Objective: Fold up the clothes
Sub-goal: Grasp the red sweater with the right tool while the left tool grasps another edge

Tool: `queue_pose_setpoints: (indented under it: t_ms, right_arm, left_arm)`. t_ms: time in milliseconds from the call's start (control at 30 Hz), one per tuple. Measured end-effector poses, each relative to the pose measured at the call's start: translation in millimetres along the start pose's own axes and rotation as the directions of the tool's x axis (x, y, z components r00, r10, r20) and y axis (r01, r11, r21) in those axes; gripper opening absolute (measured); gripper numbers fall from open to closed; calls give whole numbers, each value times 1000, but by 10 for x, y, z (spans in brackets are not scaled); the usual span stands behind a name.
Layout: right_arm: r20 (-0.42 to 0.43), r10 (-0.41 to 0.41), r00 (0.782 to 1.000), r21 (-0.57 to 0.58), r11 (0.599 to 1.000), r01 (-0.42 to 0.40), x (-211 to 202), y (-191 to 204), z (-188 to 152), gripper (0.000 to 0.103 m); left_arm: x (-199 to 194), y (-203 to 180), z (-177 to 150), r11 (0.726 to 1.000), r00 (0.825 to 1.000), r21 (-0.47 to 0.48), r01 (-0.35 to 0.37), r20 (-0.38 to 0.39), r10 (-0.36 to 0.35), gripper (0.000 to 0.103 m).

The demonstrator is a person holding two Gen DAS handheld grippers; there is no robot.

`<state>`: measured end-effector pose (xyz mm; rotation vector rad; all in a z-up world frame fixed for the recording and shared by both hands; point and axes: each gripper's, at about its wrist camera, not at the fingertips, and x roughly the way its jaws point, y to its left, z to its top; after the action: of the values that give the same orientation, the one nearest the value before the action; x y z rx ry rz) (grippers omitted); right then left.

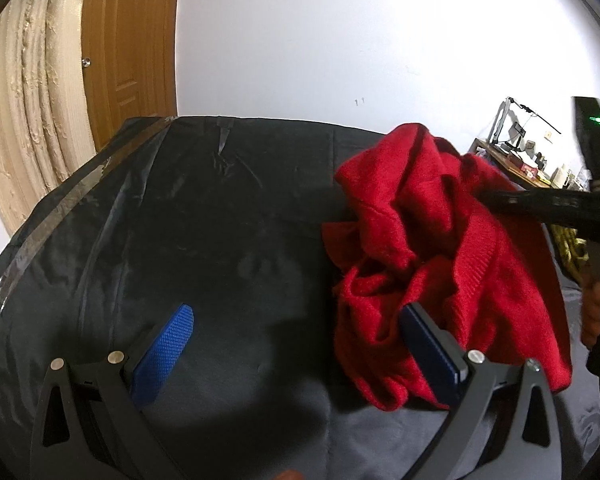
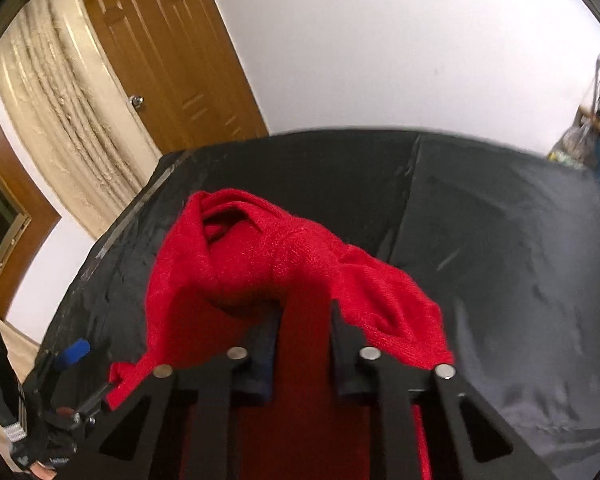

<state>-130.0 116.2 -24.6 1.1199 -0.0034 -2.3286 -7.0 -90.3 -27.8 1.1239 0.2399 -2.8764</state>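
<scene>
Red knitted garment (image 2: 260, 272): bunched, one fold clamped between the closed jaws of the right hand-held gripper (image 2: 306, 316), the rest draped ahead of it over the black-covered surface (image 2: 500, 240). Left hand-held gripper (image 1: 296, 336): jaws spread wide, gripping nothing; garment lies against its right blue pad (image 1: 432, 348).

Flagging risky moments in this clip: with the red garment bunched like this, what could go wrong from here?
1. The right hand-held gripper pinches only a bunched fold of the red garment, so several layers may lift together, or the fold may slip.
2. The left hand-held gripper is open, one finger against the heap; closing here could catch a random fold rather than an edge.
</scene>
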Motion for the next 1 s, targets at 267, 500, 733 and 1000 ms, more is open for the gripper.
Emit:
queue_pose_setpoints:
  t_ms: [267, 500, 733, 1000]
  right_arm:
    - [168, -287, 943, -43, 954, 297, -715, -115, -436, 9]
    - [178, -382, 907, 80, 924, 373, -1174, -517, -913, 9]
    - [166, -382, 909, 168, 919, 356, -1340, -742, -1222, 9]
    - [199, -331, 923, 231, 931, 283, -1478, -833, -1519, 9]
  left_arm:
    - [-78, -57, -19, 999, 998, 24, 27, 51, -28, 103]
    - [-214, -293, -77, 984, 991, 145, 101, 76, -113, 103]
    - [-379, -508, -55, 958, 988, 258, 122, 60, -142, 103]
    - [-611, -1137, -193, 834, 982, 537, 125, 52, -181, 103]
